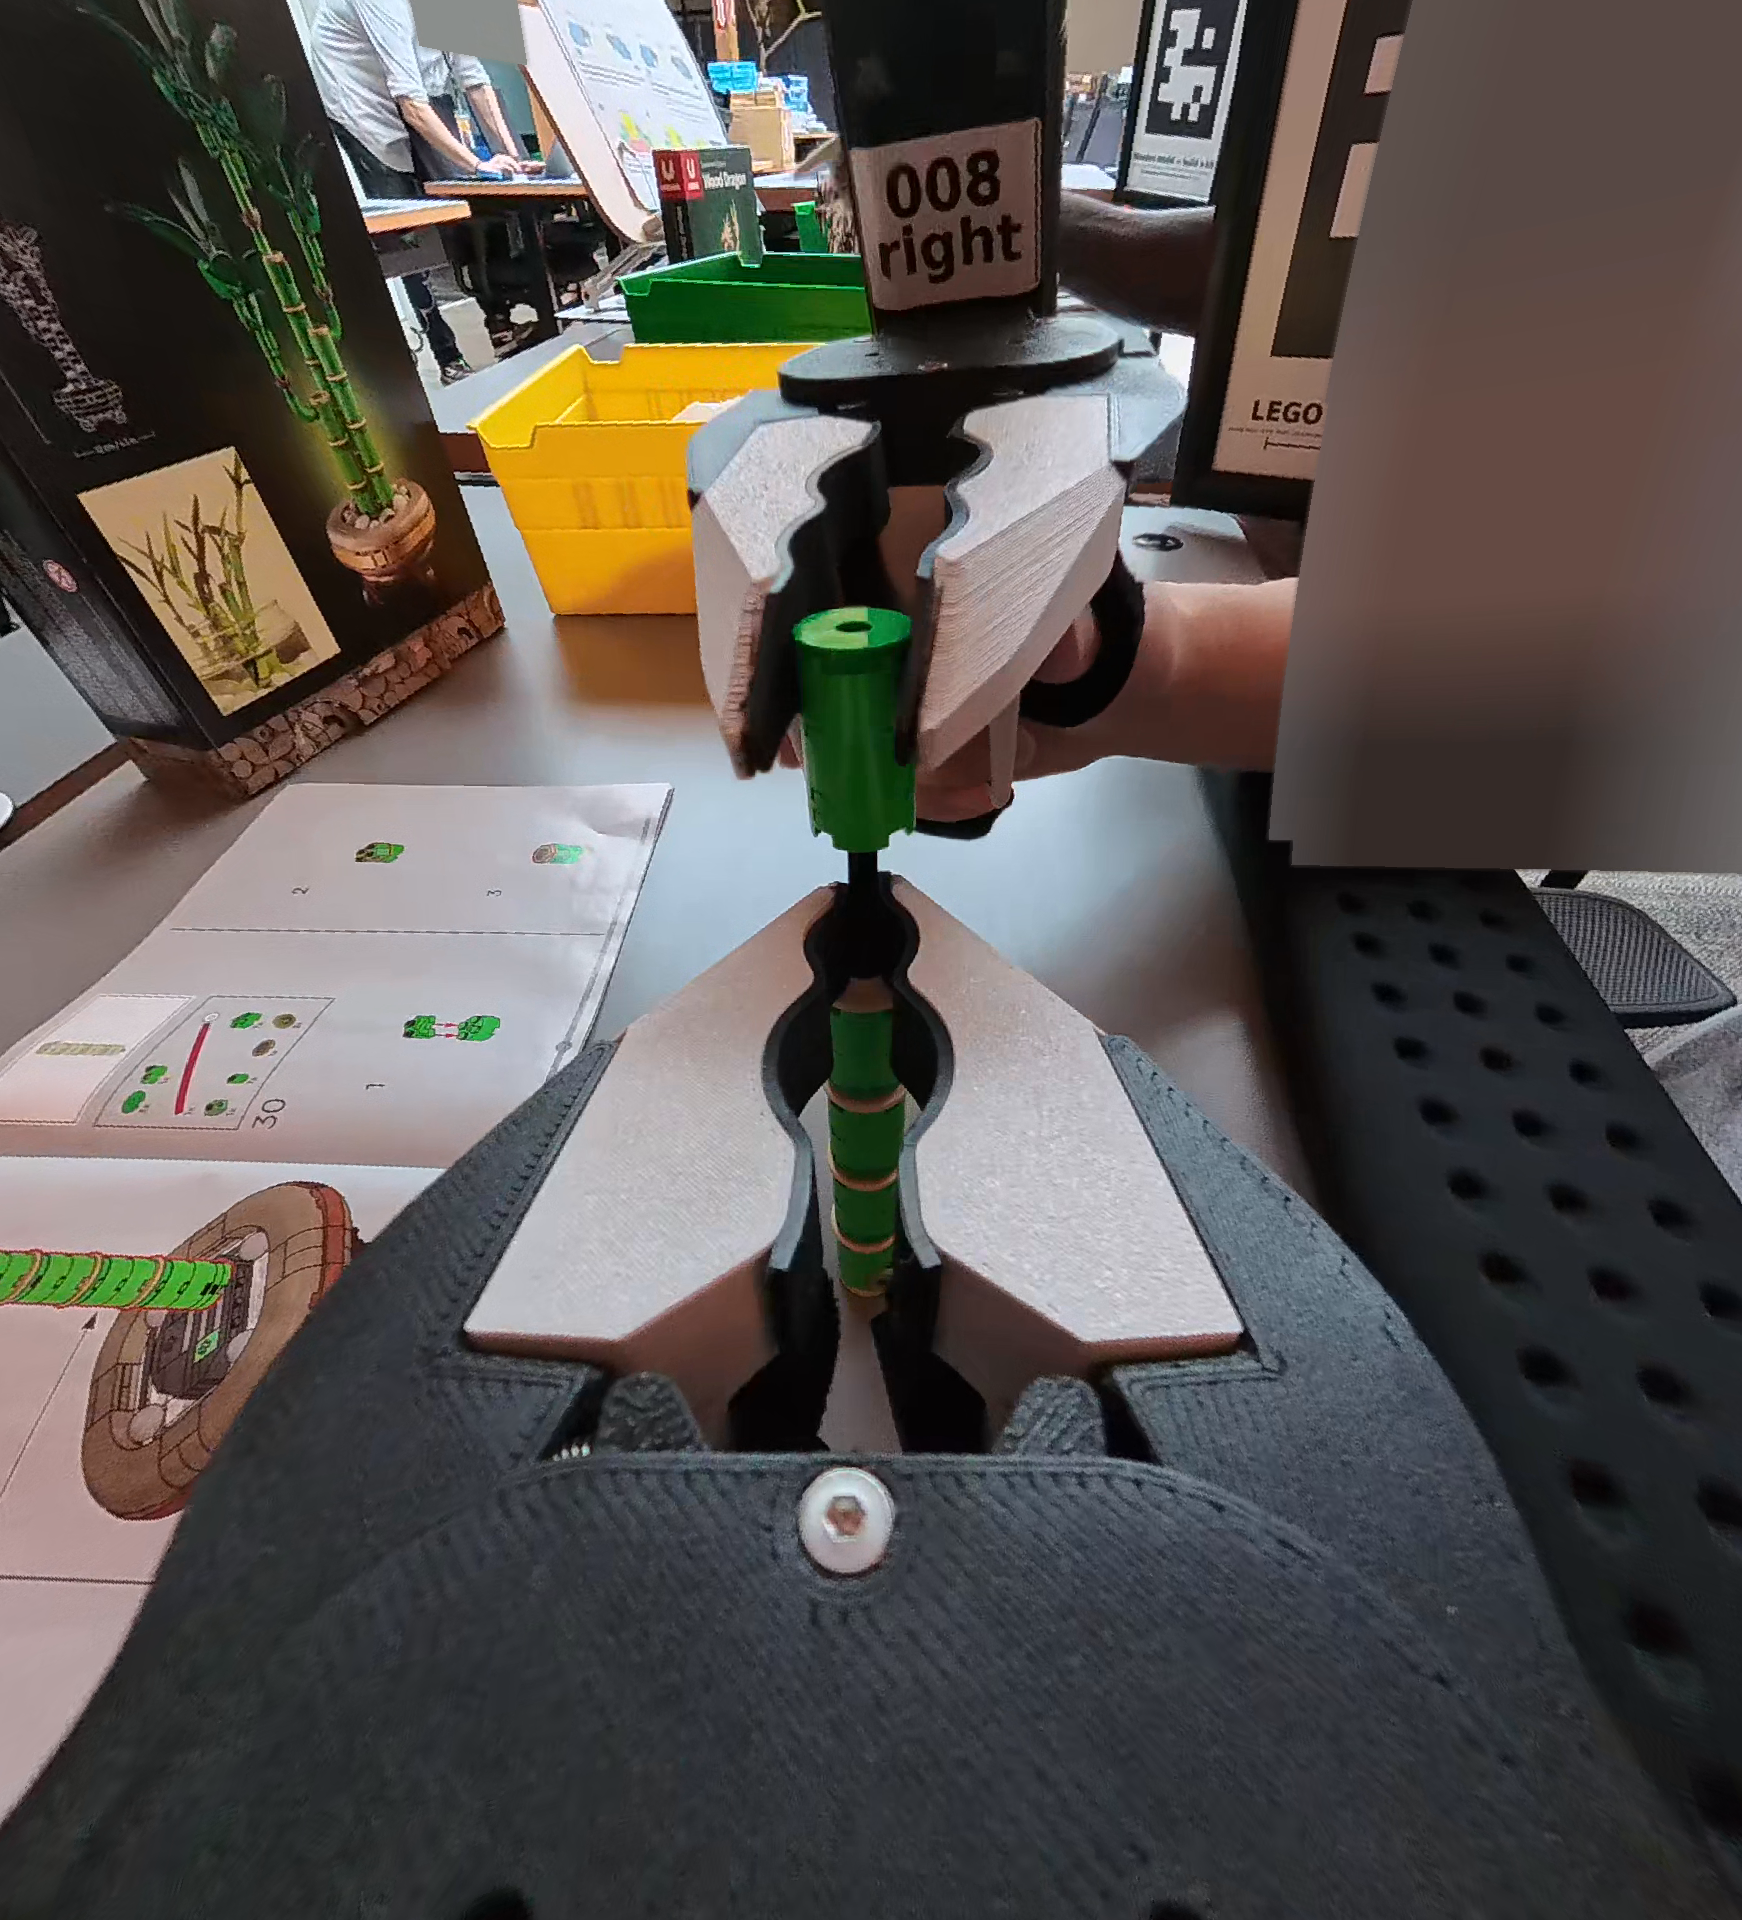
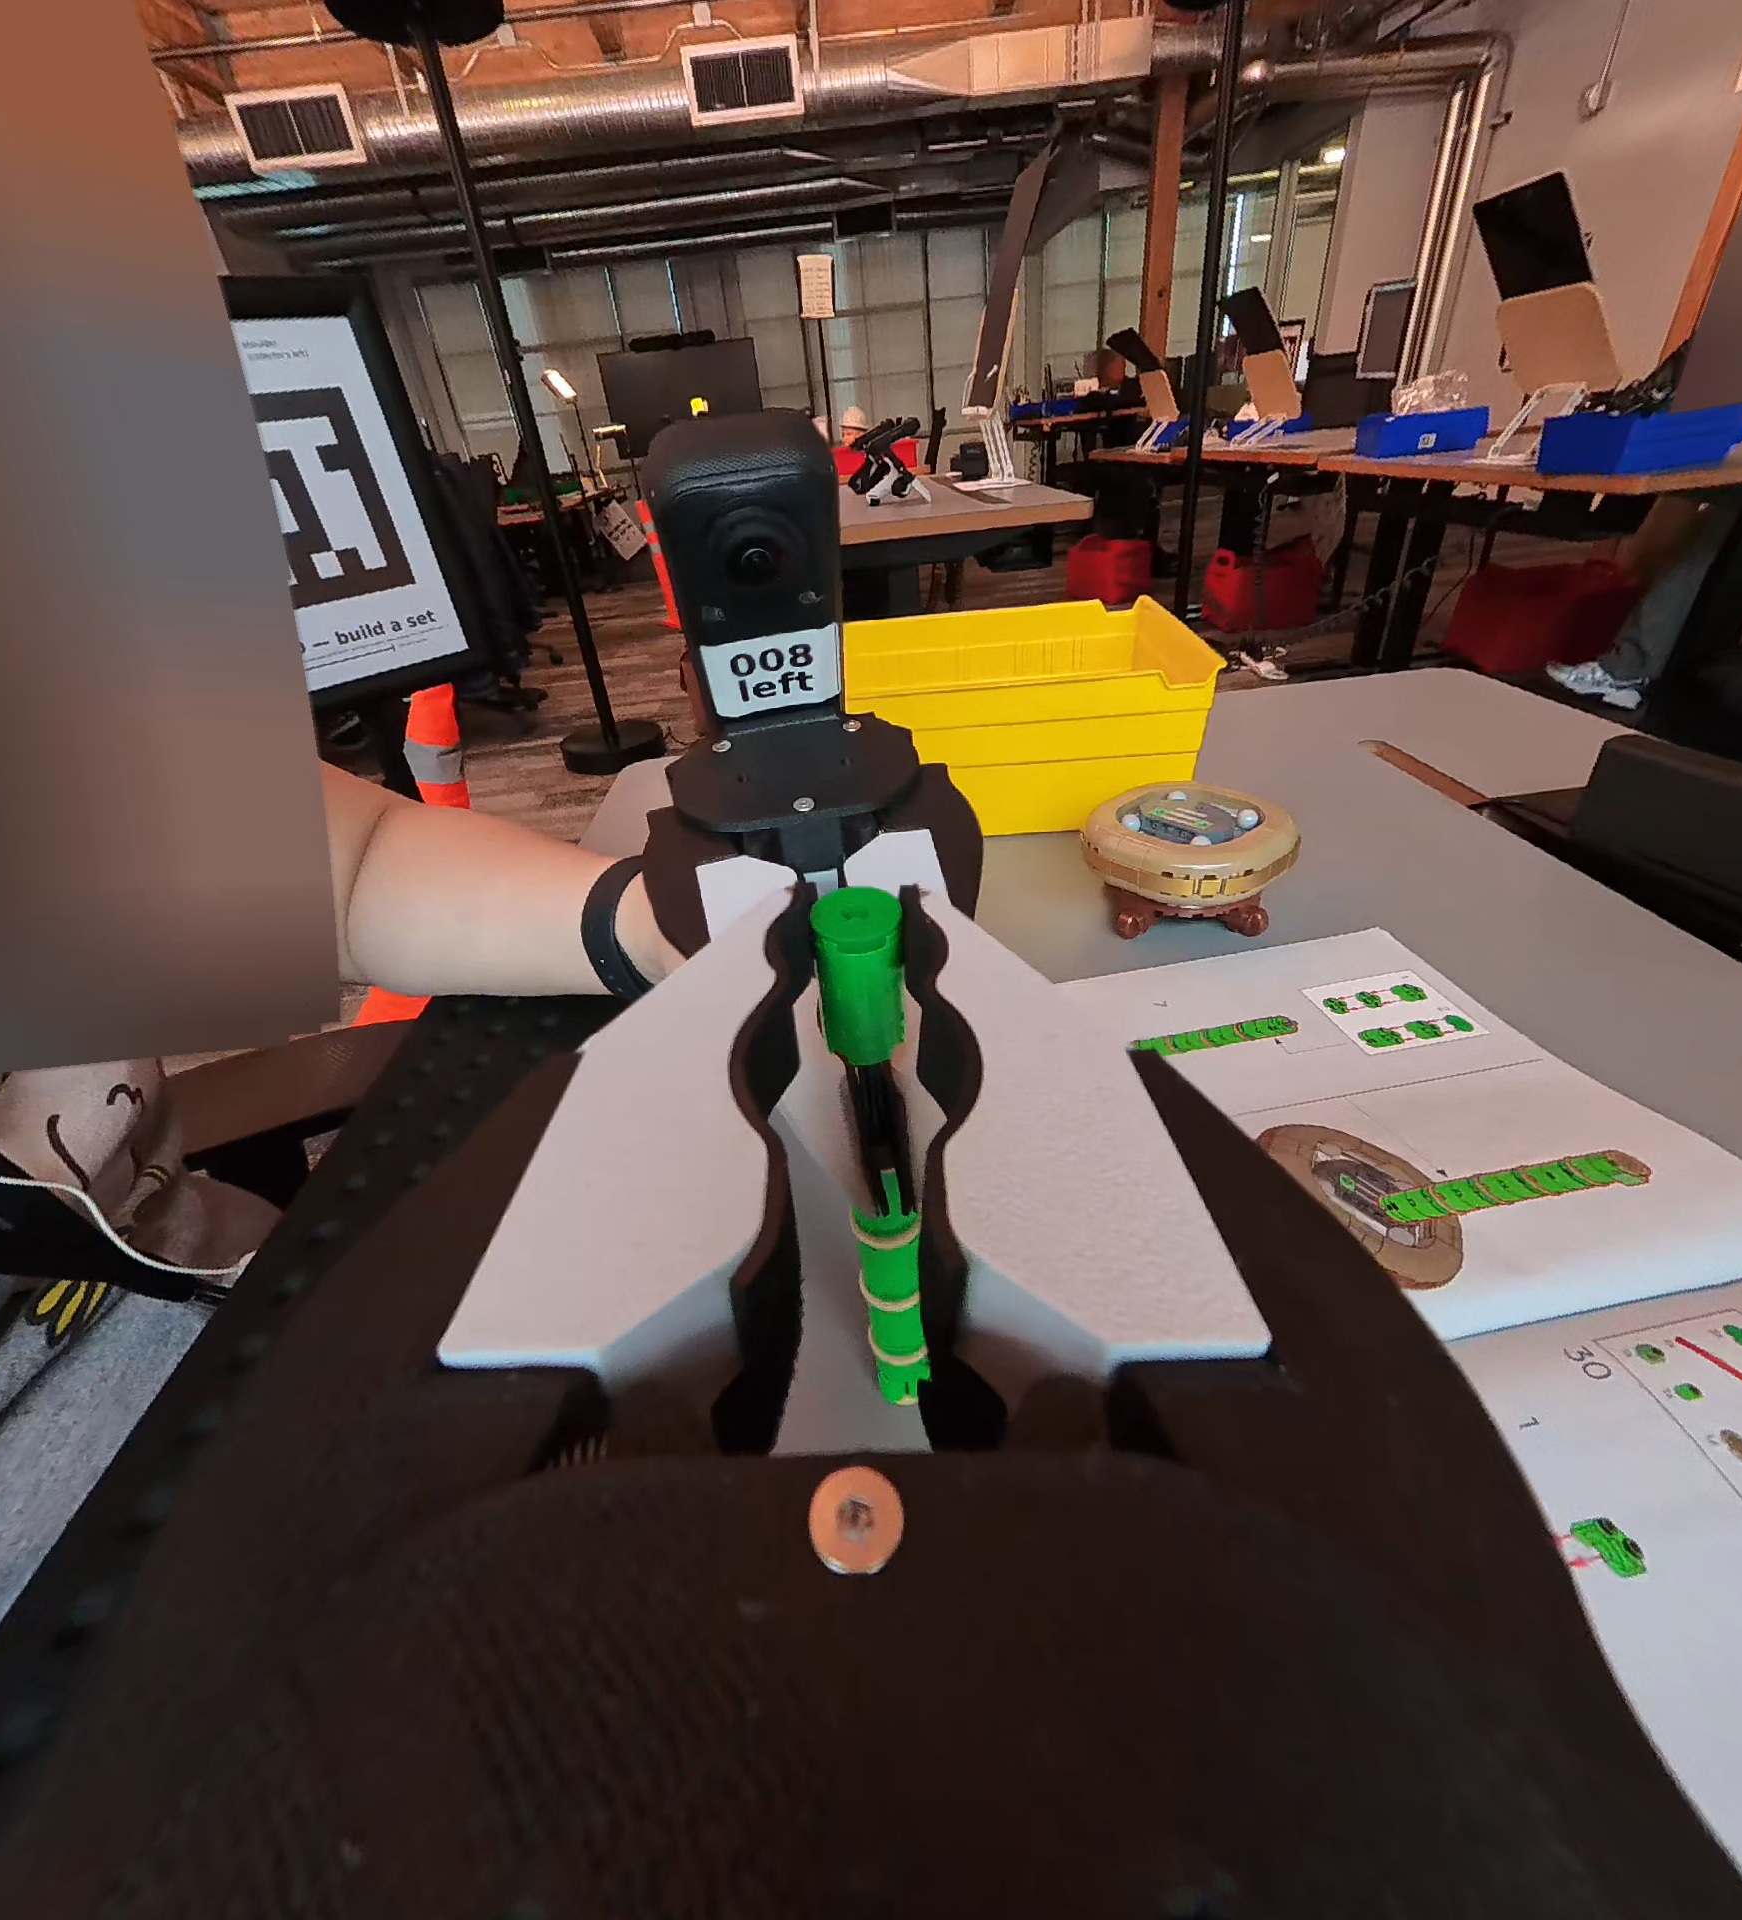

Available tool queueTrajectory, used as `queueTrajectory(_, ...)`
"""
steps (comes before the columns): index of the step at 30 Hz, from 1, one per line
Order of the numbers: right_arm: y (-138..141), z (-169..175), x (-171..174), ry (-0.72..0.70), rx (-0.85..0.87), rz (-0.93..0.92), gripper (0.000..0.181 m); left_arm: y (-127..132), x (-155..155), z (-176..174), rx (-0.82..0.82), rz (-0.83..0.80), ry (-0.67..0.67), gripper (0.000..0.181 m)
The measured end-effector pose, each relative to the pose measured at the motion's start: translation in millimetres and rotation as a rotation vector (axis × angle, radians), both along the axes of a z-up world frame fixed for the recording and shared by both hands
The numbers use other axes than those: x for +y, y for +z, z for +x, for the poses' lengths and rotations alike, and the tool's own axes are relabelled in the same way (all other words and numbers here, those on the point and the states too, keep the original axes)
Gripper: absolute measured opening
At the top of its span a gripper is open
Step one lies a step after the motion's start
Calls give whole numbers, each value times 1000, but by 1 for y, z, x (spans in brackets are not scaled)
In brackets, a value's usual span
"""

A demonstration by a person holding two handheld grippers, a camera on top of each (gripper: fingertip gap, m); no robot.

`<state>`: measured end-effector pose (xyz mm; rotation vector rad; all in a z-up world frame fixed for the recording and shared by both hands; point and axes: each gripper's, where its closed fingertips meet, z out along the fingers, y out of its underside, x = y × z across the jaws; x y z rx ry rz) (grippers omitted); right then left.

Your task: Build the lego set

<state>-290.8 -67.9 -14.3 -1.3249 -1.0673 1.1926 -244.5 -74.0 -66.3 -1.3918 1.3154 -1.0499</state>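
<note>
A green bamboo stalk stands upright between the two grippers, which face each other. It has a plain green cylinder (image 1: 851, 717) on top, a thin black axle (image 1: 862, 868) below it, and green segments with tan rings (image 1: 862, 1143) lower down. My left gripper (image 1: 862, 902) is shut on the black axle just under the cylinder. My right gripper (image 1: 836, 748) is shut on the cylinder. In the right wrist view the right gripper (image 2: 854, 906) pinches the cylinder (image 2: 856, 987), and the ringed segments (image 2: 888, 1288) show through the jaw gap. The left gripper's tips are hidden there.
An open instruction booklet (image 1: 379, 935) lies on the grey table (image 2: 1418, 831). A yellow bin (image 1: 597, 488) and a green bin (image 1: 742, 301) stand behind. The set's box (image 1: 192, 416) is at left. A round tan pot base (image 2: 1189, 847) sits near the yellow bin (image 2: 1033, 707). One gripper's finger ends stand about 6 centimeters off the other's. From either gripper's tips it is about 30 centimeters to the round tan pot base (image 2: 1189, 847).
</note>
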Motion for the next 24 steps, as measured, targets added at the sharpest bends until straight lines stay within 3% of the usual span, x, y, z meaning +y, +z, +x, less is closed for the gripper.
queueTrajectory(24,-3,-6,-4,46,3,-7,17,0,-2,-3,-11,-42,-36,3)
